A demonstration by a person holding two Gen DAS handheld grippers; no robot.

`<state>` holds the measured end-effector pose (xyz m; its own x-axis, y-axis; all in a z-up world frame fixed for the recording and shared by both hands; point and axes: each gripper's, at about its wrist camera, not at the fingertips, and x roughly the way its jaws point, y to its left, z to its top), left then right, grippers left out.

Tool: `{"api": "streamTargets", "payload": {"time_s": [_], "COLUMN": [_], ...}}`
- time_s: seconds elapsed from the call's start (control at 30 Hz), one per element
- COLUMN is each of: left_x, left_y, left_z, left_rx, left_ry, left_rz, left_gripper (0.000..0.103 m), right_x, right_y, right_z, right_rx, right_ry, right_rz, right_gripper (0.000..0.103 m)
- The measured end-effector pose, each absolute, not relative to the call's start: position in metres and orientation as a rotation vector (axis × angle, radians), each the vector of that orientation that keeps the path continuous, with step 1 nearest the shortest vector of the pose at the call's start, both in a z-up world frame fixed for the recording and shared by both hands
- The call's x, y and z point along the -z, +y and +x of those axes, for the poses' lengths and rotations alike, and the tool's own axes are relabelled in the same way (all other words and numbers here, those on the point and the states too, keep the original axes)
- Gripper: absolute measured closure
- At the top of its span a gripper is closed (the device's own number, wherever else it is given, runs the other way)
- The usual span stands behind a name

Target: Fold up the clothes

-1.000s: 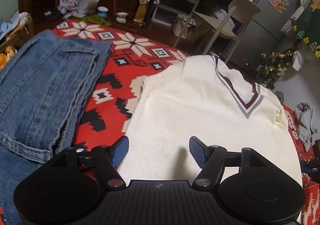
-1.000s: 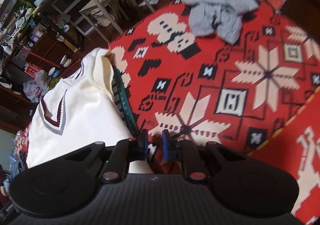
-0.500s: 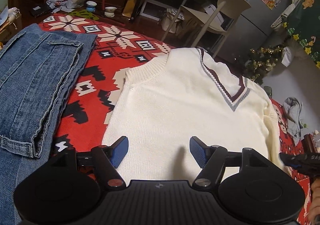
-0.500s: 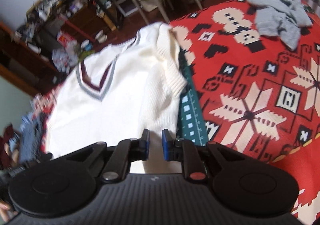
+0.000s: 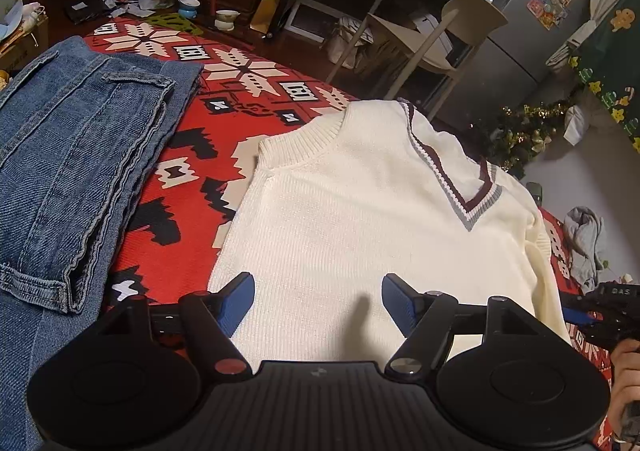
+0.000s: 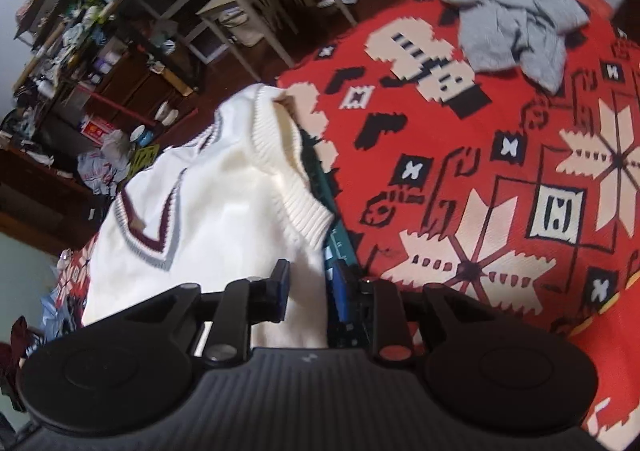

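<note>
Since the earlier frames, the right claw [image 6: 307, 289] has been opened from nearly closed to a narrow gap, and the side edge of the white sweater vest [image 5: 360, 219] now sits between its blue pads; whether the knit is actually pinched cannot be told. Little change is seen at the left claw [image 5: 318, 301], which is held wide open above the vest's lower hem with nothing in it. The vest is spread flat, front up, on the red patterned blanket [image 6: 500, 179], its long axis running from the hem at the left claw away to the striped V-neck [image 5: 464, 195] near the blanket's far edge. A green ruled board [image 6: 340, 247] is seen just under the vest's right side, beside the right claw. Folded jeans [image 5: 76, 155] lie along the blanket's left edge, apart from the vest, and a crumpled grey garment [image 6: 508, 3] lies well away toward the far right corner. The right claw is judged the nearer one to a foldable edge: that side would be carried leftward, across the long axis, while the hem lies straight ahead of the left claw.
</note>
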<state>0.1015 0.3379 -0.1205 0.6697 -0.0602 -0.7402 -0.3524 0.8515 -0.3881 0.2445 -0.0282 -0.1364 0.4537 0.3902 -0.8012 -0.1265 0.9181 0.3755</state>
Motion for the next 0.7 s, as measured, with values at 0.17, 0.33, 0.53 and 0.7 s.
{"api": "streamTargets", "payload": {"time_s": [0.17,0.33,0.53,0.7], "left_x": [0.121,0.122,0.122,0.122], "left_y": [0.335,0.329,0.332,0.334], "left_z": [0.103,0.103,0.104,0.103], "left_rx": [-0.173,-0.170,-0.170,-0.167], "left_ry": [0.827,0.829,0.829,0.827], "left_rz": [-0.522,-0.473,-0.488,-0.497], "left_gripper": [0.031,0.032,0.032,0.032], "right_x": [0.141,0.136,0.132,0.136], "right_y": [-0.026,-0.026,-0.062,-0.077], "right_z": [0.253,0.257,0.268,0.272], "right_rx": [-0.288,-0.214,-0.053,-0.061], "right_ry": [1.049,1.025,0.956,0.956], "right_rz": [0.289,0.221,0.242,0.291], "right_gripper": [0.098,0.100,0.101,0.099]}}
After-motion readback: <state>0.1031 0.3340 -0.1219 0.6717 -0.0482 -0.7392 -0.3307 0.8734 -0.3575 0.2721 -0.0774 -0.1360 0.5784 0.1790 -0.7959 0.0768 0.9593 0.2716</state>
